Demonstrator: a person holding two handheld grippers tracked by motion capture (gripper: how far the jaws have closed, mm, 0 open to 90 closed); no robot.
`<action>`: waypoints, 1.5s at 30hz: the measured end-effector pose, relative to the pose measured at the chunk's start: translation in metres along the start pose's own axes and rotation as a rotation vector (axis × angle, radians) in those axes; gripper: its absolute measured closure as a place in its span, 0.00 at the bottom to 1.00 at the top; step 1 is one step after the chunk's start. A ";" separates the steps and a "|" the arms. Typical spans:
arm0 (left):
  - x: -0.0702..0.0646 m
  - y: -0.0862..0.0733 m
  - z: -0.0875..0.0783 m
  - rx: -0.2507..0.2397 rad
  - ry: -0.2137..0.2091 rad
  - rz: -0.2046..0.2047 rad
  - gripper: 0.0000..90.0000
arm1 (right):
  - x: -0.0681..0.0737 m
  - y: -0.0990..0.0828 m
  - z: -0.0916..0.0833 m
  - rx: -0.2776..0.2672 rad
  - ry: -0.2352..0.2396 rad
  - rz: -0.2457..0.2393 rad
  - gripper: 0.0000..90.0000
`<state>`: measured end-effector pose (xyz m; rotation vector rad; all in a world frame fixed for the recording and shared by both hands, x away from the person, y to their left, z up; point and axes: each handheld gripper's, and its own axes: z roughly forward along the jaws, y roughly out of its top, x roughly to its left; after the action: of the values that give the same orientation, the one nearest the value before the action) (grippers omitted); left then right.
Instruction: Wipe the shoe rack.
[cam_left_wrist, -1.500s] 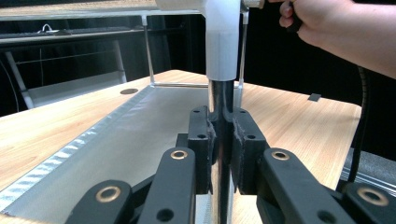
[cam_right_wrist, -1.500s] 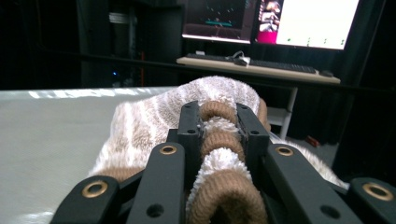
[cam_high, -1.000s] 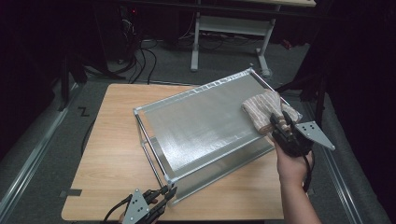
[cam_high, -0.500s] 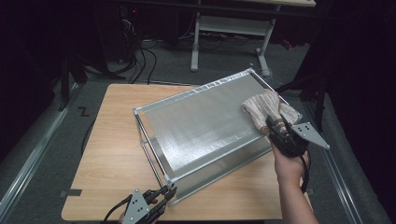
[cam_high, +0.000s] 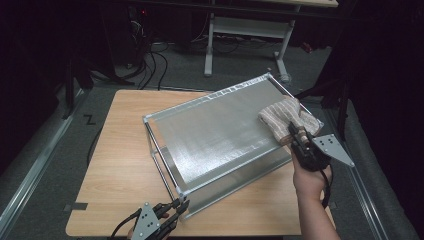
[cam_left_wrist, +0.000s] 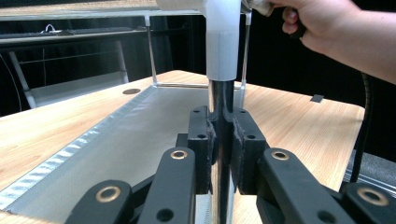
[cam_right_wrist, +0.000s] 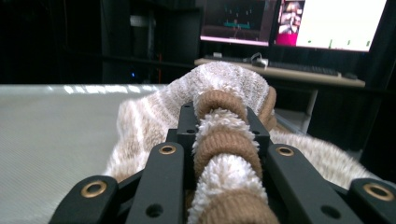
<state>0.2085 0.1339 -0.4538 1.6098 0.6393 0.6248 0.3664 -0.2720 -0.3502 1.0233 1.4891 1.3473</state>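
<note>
Right gripper (cam_high: 295, 134) pinches a fold of the striped beige towel (cam_high: 285, 117); its jaws have just been closing, and in the right gripper view the terry cloth (cam_right_wrist: 224, 154) bulges up between them. The towel lies bunched on the far right corner of the shelf top (cam_high: 220, 127), touching it, close to the right-hand edge.

Left gripper (cam_high: 172, 212) is pressed together on the near corner post (cam_left_wrist: 221, 116) of the metal rack (cam_high: 165, 150); the left gripper view shows the dark rod clamped between both pads beneath a grey plastic corner joint (cam_left_wrist: 222, 42).

The shelf top is a silver sheet with a fine woven texture, tilted on its thin rods and set at an angle across a light wooden table (cam_high: 120, 150). A lower silver panel (cam_left_wrist: 107, 149) lies on the table beneath it.

The room is dark. Grey carpet (cam_high: 185, 70) surrounds the table, with black cables (cam_high: 150, 60) trailing on it and a white desk frame (cam_high: 240, 30) behind. A small black mark resembling a "Z" (cam_high: 89, 120) sits on the floor left of the table. Lit monitors (cam_right_wrist: 299, 23) stand on a desk beyond the towel; their text is too small to read.
</note>
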 end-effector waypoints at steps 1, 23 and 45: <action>0.000 0.000 0.000 0.000 0.000 -0.003 0.89 | 0.001 0.003 -0.002 -0.009 0.002 0.000 0.84; 0.008 0.000 0.002 0.001 0.029 -0.002 0.89 | 0.002 0.004 -0.106 -0.076 0.028 -0.005 0.84; 0.015 0.000 0.002 0.002 0.045 -0.014 0.89 | 0.003 -0.113 -0.087 0.258 -0.002 0.011 0.83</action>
<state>0.2205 0.1426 -0.4538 1.5959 0.6839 0.6519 0.2793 -0.3035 -0.4584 1.1936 1.6889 1.1812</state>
